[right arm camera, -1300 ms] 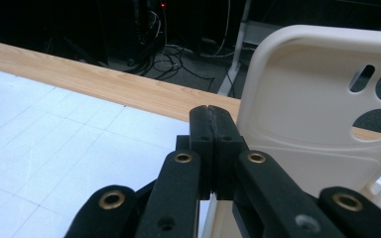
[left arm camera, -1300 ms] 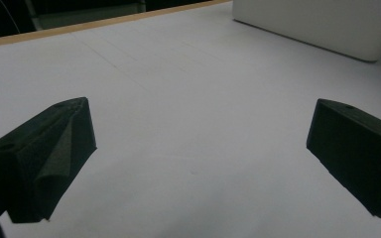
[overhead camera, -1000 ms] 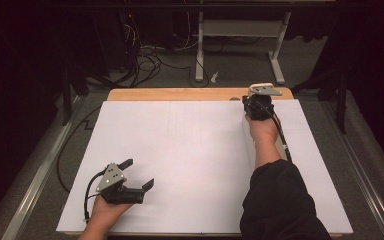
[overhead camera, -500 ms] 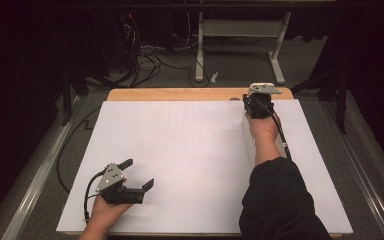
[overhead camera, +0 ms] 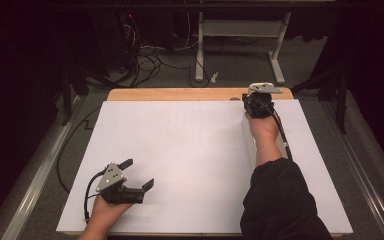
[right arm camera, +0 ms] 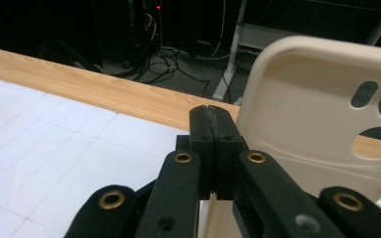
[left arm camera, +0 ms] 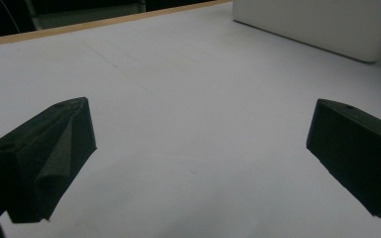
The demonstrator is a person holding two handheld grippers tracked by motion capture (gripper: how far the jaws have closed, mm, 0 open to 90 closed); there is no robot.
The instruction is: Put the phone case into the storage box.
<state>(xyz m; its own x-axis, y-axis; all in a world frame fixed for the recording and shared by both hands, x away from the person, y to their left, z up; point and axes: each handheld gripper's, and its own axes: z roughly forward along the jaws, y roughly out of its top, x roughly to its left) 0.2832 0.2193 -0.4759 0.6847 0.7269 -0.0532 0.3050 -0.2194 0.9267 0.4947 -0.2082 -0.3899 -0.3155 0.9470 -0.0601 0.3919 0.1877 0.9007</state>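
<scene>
The right tongs [right arm camera: 212, 112] are closed, their two black pads pressed flat together with a thin seam between them. A cream phone case [right arm camera: 307, 124] stands upright just to the right of those pads, its hollow inner side and camera cut-outs facing the camera. Its near edge runs down behind the pads, and I cannot tell whether a thin part of the rim is pinched lower down or whether the case merely leans against them. Since the case is up on its edge rather than lying flat, it is probably being steadied there by the tongs.

In the high view the right hand [overhead camera: 262, 127] is stretched far forward. The forearm and dark sleeve [overhead camera: 280, 200] lie along the white sheet [overhead camera: 190, 150], and the tongs point away from the person, close to the wooden strip [overhead camera: 180, 94] at the far edge. That long, low reach suits working right at the far edge of the table.

The left tongs [overhead camera: 139, 173] are wide open and hold nothing. They sit low over the sheet near the person's side, well apart from the right tongs and angled toward them. The left hand [overhead camera: 105, 212] grasps them from behind, apparently waiting. In the left gripper view there is bare sheet between the jaws, and a pale thing with a rounded corner [left arm camera: 322, 25] sits far ahead and to the right; what it is I cannot tell.
</scene>
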